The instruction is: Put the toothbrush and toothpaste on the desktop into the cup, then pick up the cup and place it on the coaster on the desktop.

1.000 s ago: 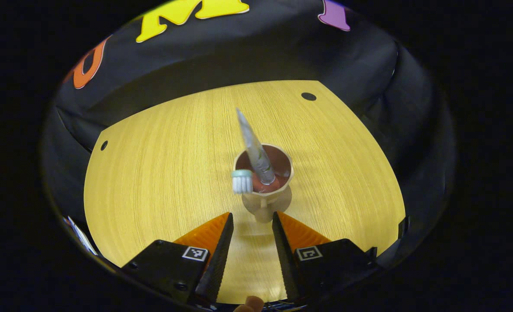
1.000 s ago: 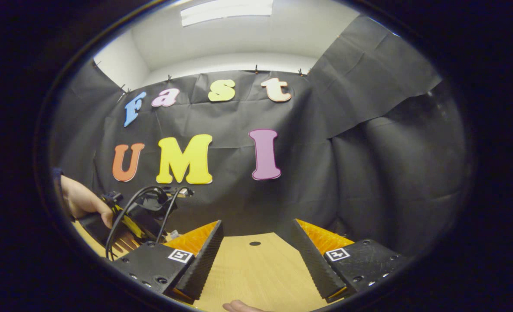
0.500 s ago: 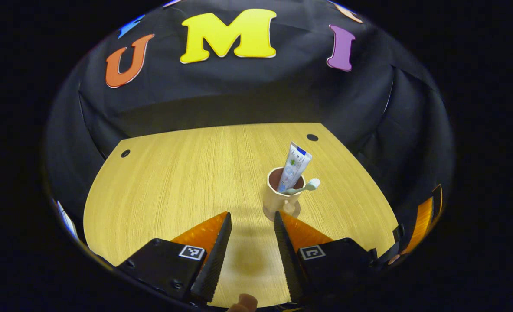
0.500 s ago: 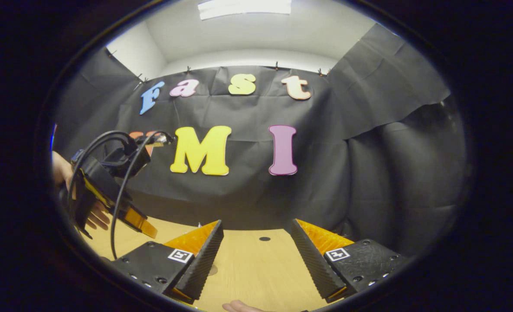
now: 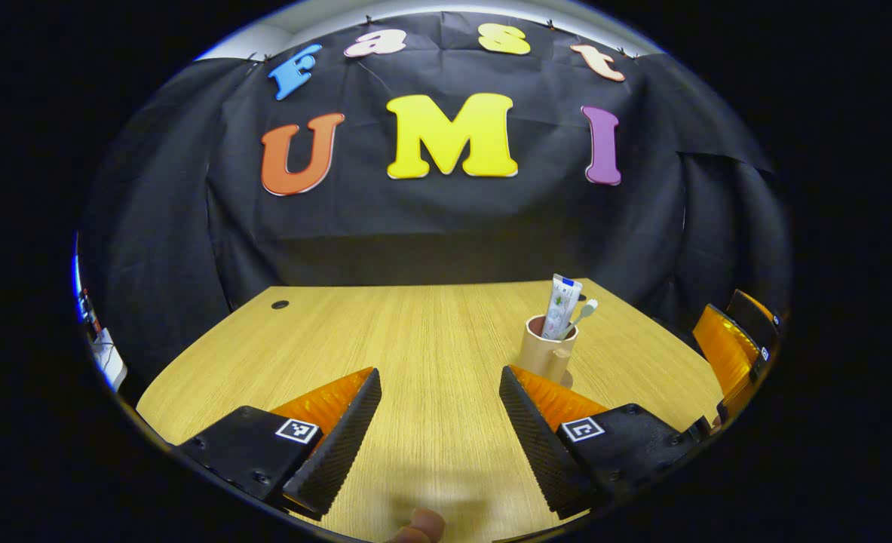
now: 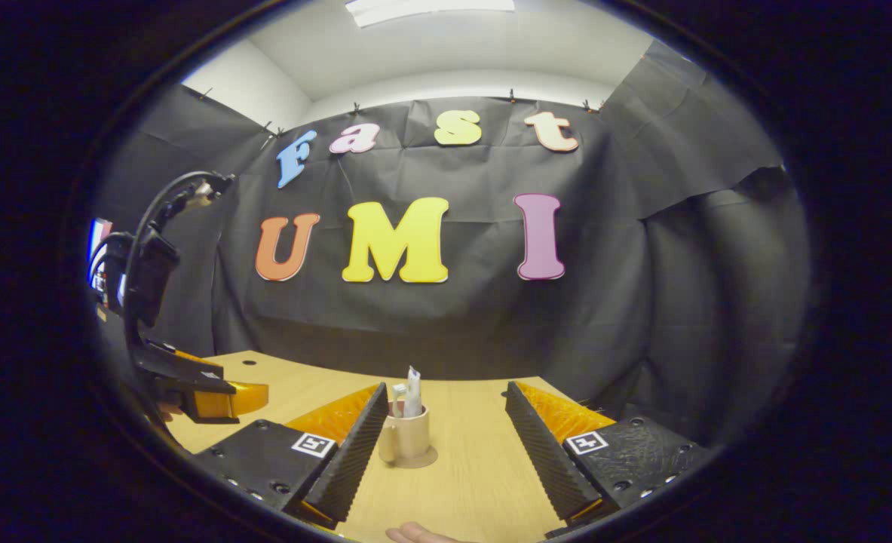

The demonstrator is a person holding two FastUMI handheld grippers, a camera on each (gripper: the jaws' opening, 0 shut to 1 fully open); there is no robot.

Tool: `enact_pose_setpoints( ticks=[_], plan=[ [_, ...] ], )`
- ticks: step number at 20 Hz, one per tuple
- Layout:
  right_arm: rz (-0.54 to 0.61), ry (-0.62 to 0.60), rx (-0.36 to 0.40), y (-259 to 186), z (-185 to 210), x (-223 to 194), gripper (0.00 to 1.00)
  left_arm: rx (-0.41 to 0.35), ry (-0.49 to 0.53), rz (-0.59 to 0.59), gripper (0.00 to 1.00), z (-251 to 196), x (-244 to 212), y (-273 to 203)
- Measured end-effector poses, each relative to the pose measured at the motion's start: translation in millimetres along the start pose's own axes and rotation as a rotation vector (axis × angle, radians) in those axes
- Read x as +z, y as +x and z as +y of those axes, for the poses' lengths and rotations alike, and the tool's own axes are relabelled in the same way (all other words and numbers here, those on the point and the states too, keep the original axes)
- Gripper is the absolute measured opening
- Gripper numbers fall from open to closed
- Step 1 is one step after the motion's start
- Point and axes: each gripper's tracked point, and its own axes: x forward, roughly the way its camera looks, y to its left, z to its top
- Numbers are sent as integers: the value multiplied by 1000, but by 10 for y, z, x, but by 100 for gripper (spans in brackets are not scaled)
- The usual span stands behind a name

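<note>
a: both items, toothpaste (image 5: 562,303) and toothbrush (image 5: 583,314), stand in the cup (image 5: 544,354). cup position?

b: upright on the coaster (image 6: 409,458), on the worktop (image 5: 415,354). left hand-held gripper (image 5: 438,407) and right hand-held gripper (image 6: 446,422): fingers apart, holding nothing. judgement: end state is met; nothing appears left.

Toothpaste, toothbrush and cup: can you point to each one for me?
toothpaste (image 5: 562,305), left gripper view, on the tube's upper half above the rim.
toothbrush (image 5: 590,305), left gripper view, on the bristle head.
cup (image 6: 409,439), right gripper view, on its outer wall.
</note>
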Motion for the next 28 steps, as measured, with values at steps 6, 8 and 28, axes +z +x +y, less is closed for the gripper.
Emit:
enact_pose_setpoints(
  ticks=[6, 8, 28],
  plan=[
    [99, -5, -6, -65, 87, -468, 95, 39, 26, -229, 100, 248, 6, -394],
    [112, -18, -34, -99, 12, -530, 92, 32, 38, -256, 100, 181, 52, -452],
    [34, -147, -34, -340, 336, -117, 94, -24, -39, -211, 100, 228, 70, -612]
  ],
)
